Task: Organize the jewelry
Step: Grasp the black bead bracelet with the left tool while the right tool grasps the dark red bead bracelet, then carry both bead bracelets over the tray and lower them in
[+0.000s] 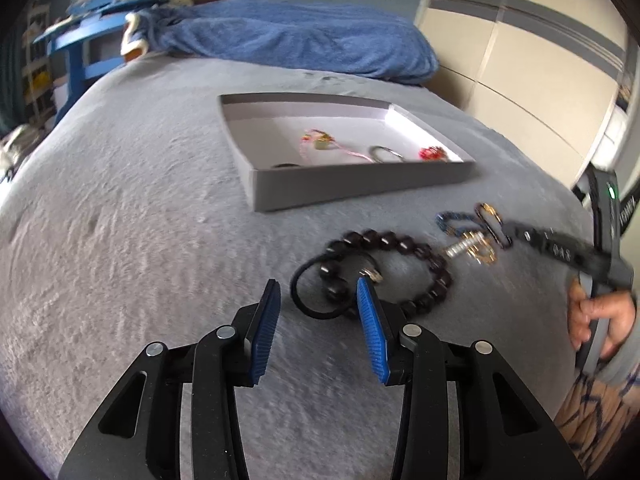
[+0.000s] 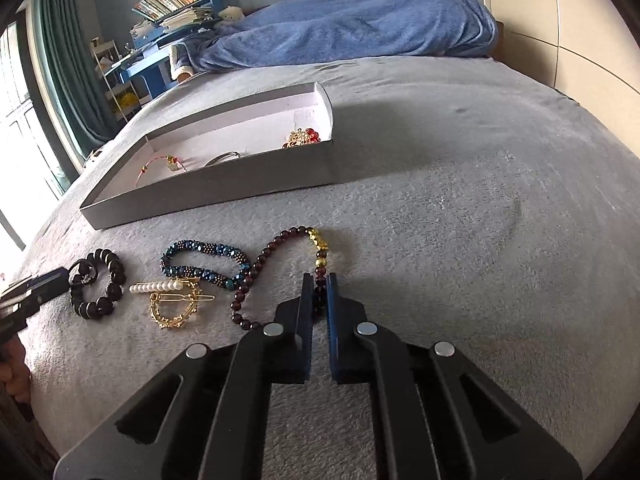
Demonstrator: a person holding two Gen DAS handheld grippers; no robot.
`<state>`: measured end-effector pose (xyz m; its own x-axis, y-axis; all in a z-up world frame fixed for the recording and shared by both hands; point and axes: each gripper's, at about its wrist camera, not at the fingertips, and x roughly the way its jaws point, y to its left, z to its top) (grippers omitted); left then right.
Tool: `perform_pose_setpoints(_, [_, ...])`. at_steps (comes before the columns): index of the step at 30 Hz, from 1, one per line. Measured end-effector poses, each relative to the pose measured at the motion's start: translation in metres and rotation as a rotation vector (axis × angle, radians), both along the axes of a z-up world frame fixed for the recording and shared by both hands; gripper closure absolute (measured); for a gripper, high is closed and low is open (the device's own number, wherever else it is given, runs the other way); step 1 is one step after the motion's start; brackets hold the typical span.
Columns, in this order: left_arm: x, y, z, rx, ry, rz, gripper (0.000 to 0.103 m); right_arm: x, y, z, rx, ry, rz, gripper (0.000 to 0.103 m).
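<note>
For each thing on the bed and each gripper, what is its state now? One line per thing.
Shallow grey cardboard box: open, no lid, some jewelry inside.
Dark red bead bracelet with gold charm: lying on blanket, outside box, one part between jaws.
Right gripper: jaws shut on dark red bead bracelet.
Black bead bracelet: lying on blanket, outside box.
Left gripper: jaws open, over black bead bracelet.

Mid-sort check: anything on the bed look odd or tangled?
Nothing damaged. The dark red bead strand lies over the blue beaded bracelet, so lifting it with the right gripper may drag that bracelet.
</note>
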<state>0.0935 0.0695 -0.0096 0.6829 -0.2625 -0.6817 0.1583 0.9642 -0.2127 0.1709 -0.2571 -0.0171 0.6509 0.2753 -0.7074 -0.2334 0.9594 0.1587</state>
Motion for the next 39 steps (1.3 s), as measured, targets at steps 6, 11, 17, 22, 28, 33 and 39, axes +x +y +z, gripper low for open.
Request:
perform_pose_setpoints(6, [0.018,0.008,-0.005,-0.049,0.058,-0.017,0.061,0.001,0.001,-0.001,0.003,0.011,0.002,0.097])
perform_pose_setpoints(11, [0.03,0.006,-0.009,-0.067,0.095,-0.036,0.06,0.001,0.001,-0.001,0.001,0.013,0.004,0.097])
perform_pose_setpoints(17, [0.025,-0.001,-0.007,-0.059,0.077,-0.071,0.087,0.001,0.001,-0.001,0.001,0.013,0.004,0.097])
perform_pose_setpoints(22, [0.015,-0.007,0.0,-0.032,0.039,-0.072,0.092,0.0,0.0,0.0,0.006,0.008,0.004,0.097])
perform_pose_setpoints(28, [0.005,-0.005,0.008,-0.032,0.013,-0.073,0.099,-0.001,0.001,0.0,0.008,0.003,0.005,0.097])
perform_pose_setpoints(33, [0.003,-0.007,0.013,-0.033,0.004,-0.085,0.099,-0.002,0.002,0.001,0.007,-0.007,0.011,0.097])
perform_pose_setpoints(39, [0.0,-0.011,0.031,-0.024,-0.034,-0.096,0.099,-0.006,-0.001,0.009,0.034,-0.04,0.018,0.097])
